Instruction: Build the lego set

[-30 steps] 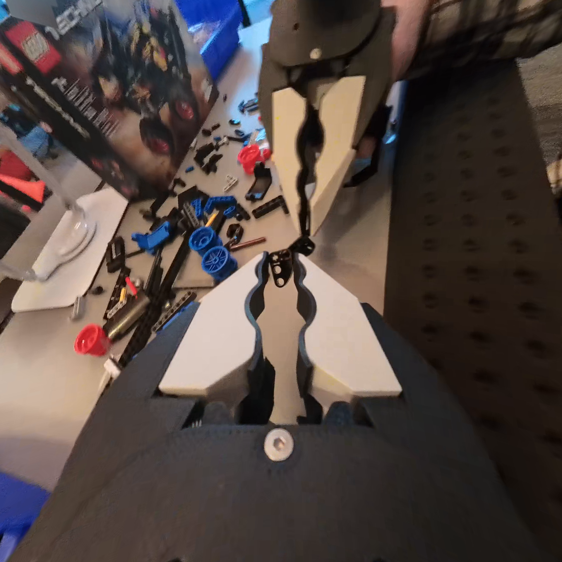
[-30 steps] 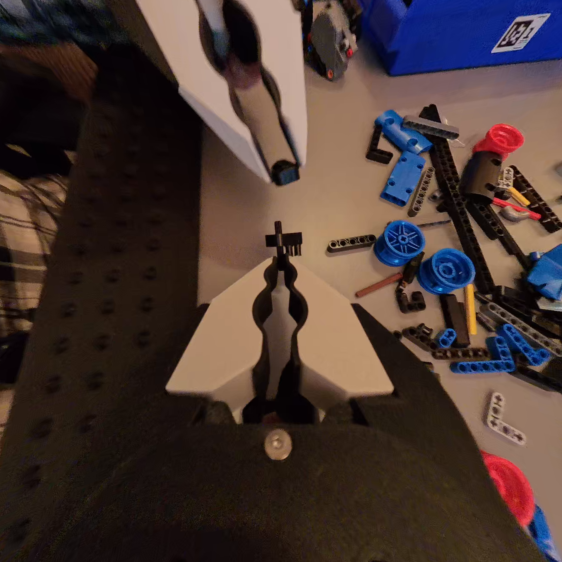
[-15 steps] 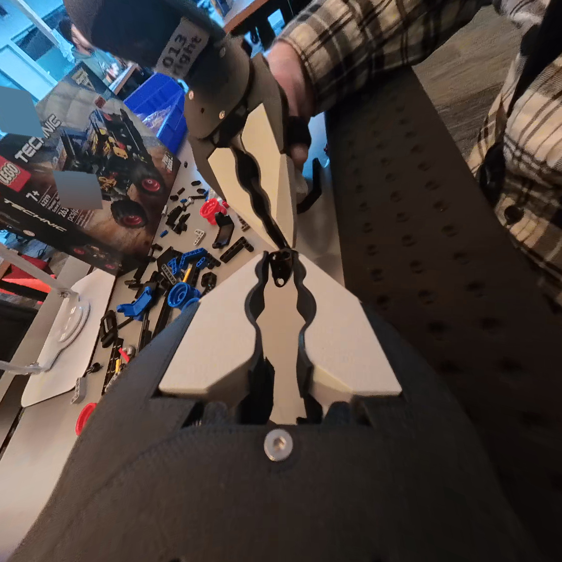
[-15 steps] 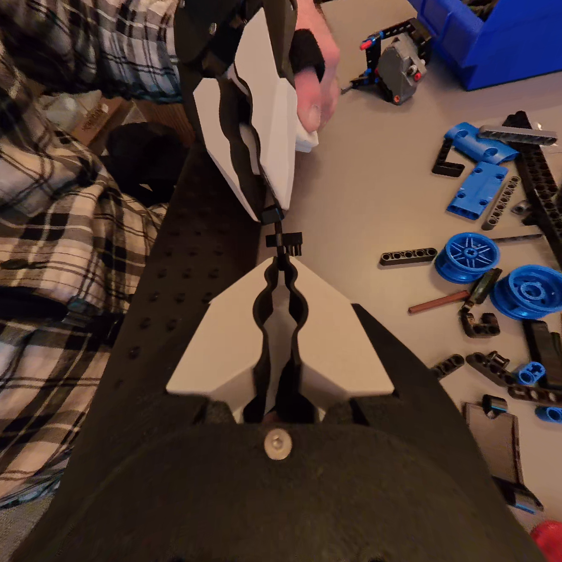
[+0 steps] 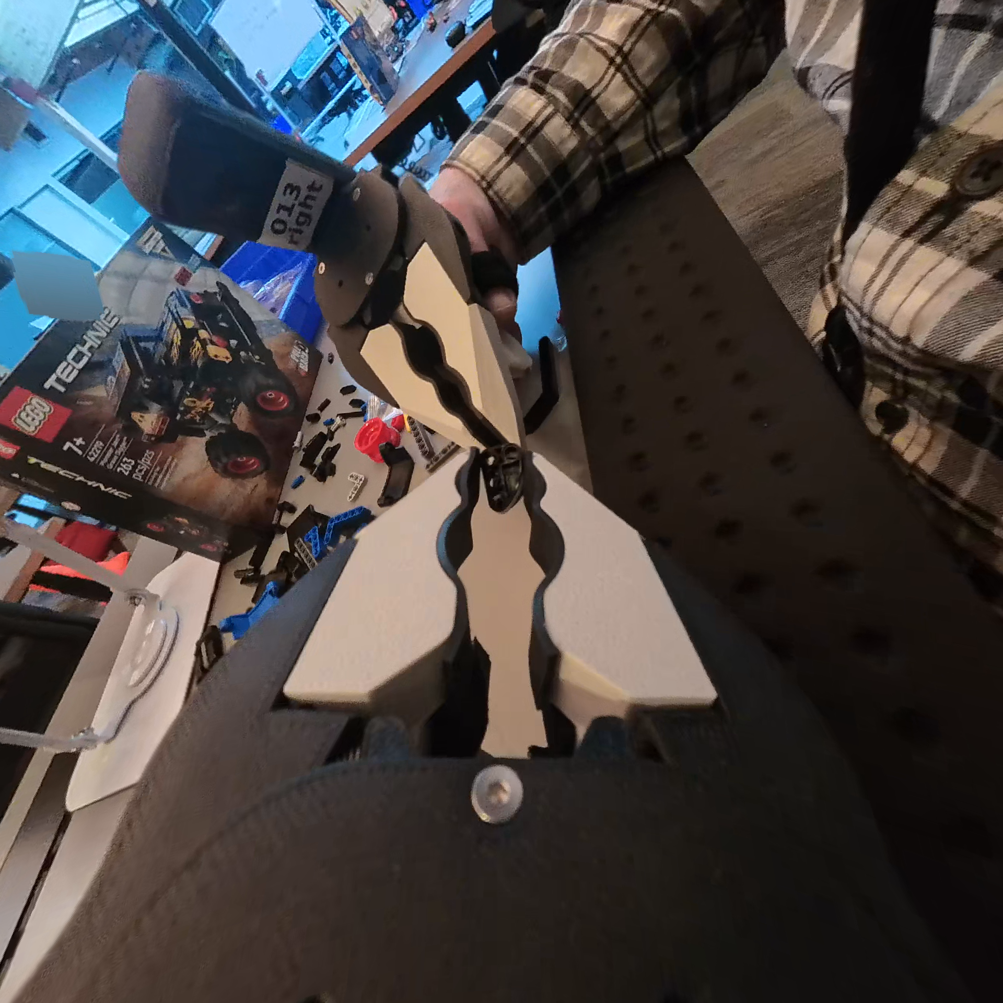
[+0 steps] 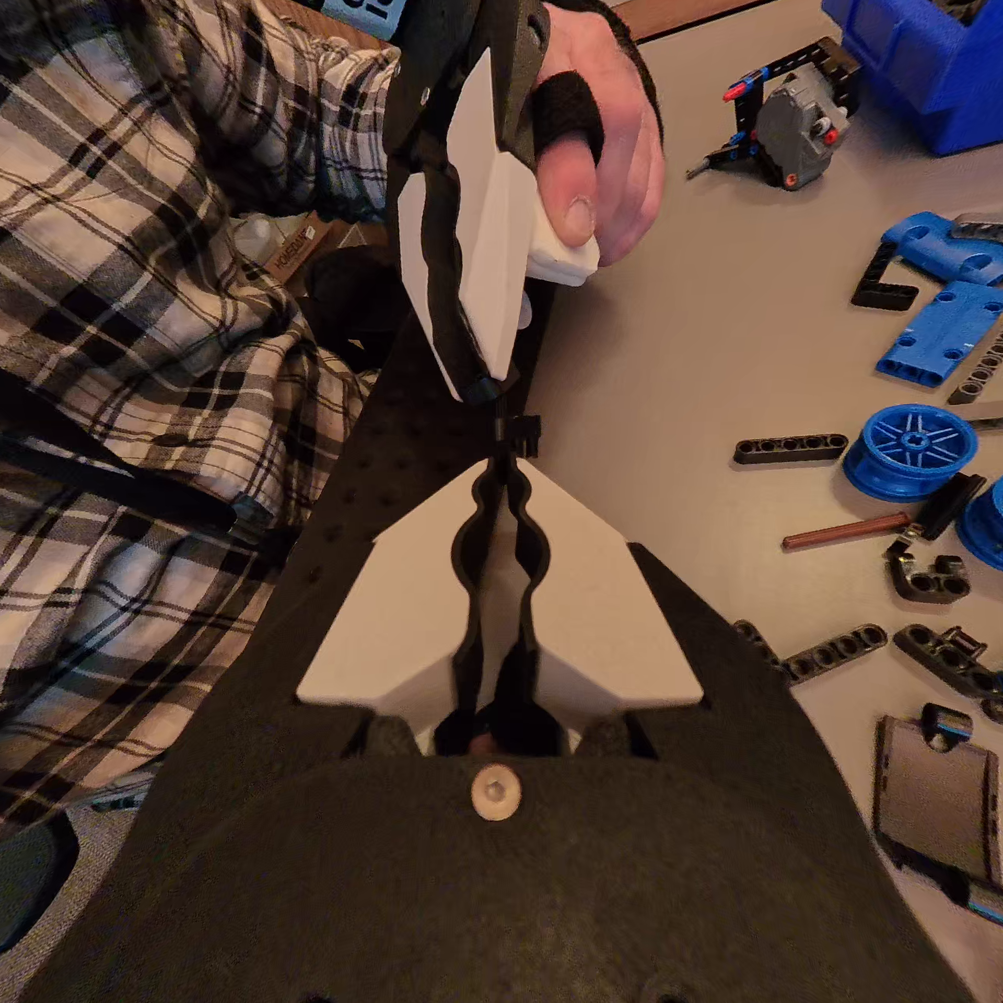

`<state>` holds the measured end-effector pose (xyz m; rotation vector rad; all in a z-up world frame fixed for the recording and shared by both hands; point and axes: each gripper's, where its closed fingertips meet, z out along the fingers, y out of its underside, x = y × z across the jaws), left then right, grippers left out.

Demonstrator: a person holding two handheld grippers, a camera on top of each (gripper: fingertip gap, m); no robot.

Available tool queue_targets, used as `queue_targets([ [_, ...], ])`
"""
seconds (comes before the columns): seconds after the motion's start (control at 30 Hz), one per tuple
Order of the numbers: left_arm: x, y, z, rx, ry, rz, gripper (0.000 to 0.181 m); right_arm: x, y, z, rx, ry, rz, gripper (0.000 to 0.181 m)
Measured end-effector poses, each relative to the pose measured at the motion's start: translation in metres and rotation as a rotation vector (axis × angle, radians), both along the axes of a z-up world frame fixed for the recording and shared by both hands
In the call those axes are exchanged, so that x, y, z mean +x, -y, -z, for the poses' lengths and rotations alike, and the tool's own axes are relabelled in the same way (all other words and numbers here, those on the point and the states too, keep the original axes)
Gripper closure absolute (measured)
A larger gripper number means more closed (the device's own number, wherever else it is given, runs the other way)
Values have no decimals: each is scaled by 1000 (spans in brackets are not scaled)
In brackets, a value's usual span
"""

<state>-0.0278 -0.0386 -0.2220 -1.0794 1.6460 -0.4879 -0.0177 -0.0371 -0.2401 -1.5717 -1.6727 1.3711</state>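
Left tool [image 5: 500,477] was clamped on a black connector [image 5: 502,477]; right tool [image 6: 505,461] was pinched on a black axle piece [image 6: 520,434]. Both were held tip-to-tip above the surface [image 6: 705,353], probably for mating.

Dim, warm light lies over my table [image 6: 678,336], while cold blue daylight glows in the upper left of my left view. Both wide-angle views bend at the edges; the nearest parts look soft.

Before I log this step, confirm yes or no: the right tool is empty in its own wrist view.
No: the right tool is shut on a small black axle piece that sticks out past its tips toward the left tool.
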Motion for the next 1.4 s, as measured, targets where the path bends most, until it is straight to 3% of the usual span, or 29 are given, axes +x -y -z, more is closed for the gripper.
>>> queue_targets([
  [0.2,8,8,-4,-14,23,35,167,10,7,-5,-11,-30,-73,181],
  [0.5,15,22,29,13,-99,78,167,15,17,20,126,98,-129,181],
  [1.07,8,16,39,33,-157,11,166,16,18,29,165,147,-125,181],
  [1.4,8,14,44,240,-229,-18,167,14,15,31,113,184,-106,181],
])
